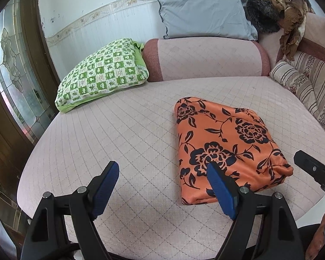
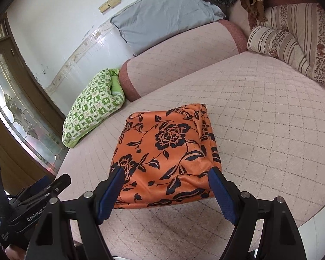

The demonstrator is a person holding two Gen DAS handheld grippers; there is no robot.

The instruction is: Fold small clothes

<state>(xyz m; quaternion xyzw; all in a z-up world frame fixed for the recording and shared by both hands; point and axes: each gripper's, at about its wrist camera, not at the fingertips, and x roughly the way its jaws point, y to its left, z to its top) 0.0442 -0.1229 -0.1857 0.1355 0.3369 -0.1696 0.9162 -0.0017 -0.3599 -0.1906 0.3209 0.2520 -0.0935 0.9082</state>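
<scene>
Folded garment [image 1: 225,147] near sofa [image 1: 119,130] front edge, green pillow [image 1: 101,73] at far-left corner, both grippers [image 1: 162,173] [image 2: 166,179] wide, empty.

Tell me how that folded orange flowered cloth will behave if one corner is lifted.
The orange flowered cloth looks thin and soft, so it would likely droop and unfold. Its sheen hints that it may slip. Stacked layers at its right edge may slide apart.

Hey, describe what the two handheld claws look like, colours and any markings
Both the left claw and the right claw have black plastic frames with silver pivot pins and blue ribbed pads on the fingers. White "GenRobot" lettering marks the left claw's body in the right wrist view.
</scene>
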